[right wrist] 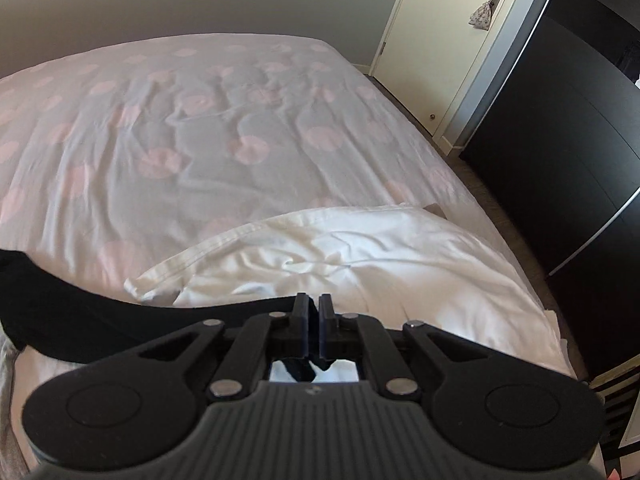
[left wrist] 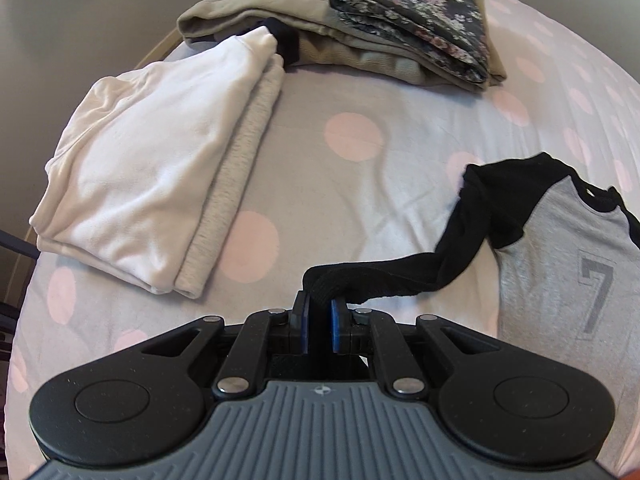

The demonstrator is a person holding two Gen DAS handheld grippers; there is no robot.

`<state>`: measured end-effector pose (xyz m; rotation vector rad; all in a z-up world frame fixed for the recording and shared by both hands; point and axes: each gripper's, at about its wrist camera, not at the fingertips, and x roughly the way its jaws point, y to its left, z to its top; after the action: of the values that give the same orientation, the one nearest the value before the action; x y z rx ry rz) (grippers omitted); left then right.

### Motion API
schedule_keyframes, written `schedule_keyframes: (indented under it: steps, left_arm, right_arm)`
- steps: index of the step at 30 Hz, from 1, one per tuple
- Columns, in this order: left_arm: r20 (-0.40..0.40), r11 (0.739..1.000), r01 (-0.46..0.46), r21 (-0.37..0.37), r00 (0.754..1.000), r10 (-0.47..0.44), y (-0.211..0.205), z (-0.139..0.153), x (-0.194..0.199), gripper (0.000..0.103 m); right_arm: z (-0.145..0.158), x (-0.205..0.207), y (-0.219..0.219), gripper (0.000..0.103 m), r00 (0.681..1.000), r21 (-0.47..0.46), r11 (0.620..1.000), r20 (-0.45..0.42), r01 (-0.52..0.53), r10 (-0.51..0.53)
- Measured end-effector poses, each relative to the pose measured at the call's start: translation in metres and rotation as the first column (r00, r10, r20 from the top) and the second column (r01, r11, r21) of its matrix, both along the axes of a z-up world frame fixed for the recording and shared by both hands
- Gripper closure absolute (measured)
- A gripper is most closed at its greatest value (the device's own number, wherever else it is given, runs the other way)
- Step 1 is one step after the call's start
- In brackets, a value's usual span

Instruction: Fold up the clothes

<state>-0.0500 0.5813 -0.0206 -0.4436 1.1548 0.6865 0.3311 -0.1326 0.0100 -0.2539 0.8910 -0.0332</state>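
The left gripper [left wrist: 320, 312] is clamped on the cuff of the black sleeve [left wrist: 400, 276] of the grey shirt [left wrist: 560, 264], which lies on the bed [left wrist: 360, 168] at four o'clock. The right gripper [right wrist: 319, 312] pinches the other sleeve [right wrist: 120, 320], probably so both sleeves can be spread for folding. Folded piles [left wrist: 160, 160] wait at ten o'clock, out of the way.

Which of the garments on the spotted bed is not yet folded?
The grey T-shirt with black sleeves and a printed 7. It lies spread out, one sleeve pinched in the left gripper, while the white top, beige garment and dark floral one lie folded.
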Motion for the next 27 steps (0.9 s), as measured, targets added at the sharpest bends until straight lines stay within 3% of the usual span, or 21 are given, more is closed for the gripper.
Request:
schedule_keyframes:
  steps: [4,14,17,23,27]
  left_arm:
    - [-0.024,1.000,-0.025,-0.001,0.999,0.025,0.010,-0.008,0.004,0.095]
    - [-0.082,0.997,-0.078,-0.011,0.994,0.077,0.025,-0.033,0.012,0.095]
    - [-0.093,0.995,-0.095,-0.013,0.991,0.093,0.028,-0.038,0.013,0.095]
    - [-0.098,0.996,-0.092,-0.010,0.991,0.090,0.026,-0.041,0.016,0.095]
    - [-0.089,0.997,-0.077,-0.014,0.993,0.076,0.020,-0.040,0.018,0.095]
  right_arm:
    - [-0.018,0.026,-0.005,0.098,0.999,-0.043,0.999,-0.030,0.020,-0.021]
    - [-0.084,0.074,-0.014,0.095,0.997,-0.034,0.999,-0.075,0.028,-0.031]
    - [-0.085,0.078,-0.020,0.081,0.997,-0.037,0.999,-0.059,0.039,-0.041]
    - [-0.057,0.062,-0.032,0.078,1.000,0.027,1.000,0.004,0.003,-0.004]
    - [-0.047,0.040,-0.033,0.073,1.000,0.096,0.995,-0.014,-0.025,0.026]
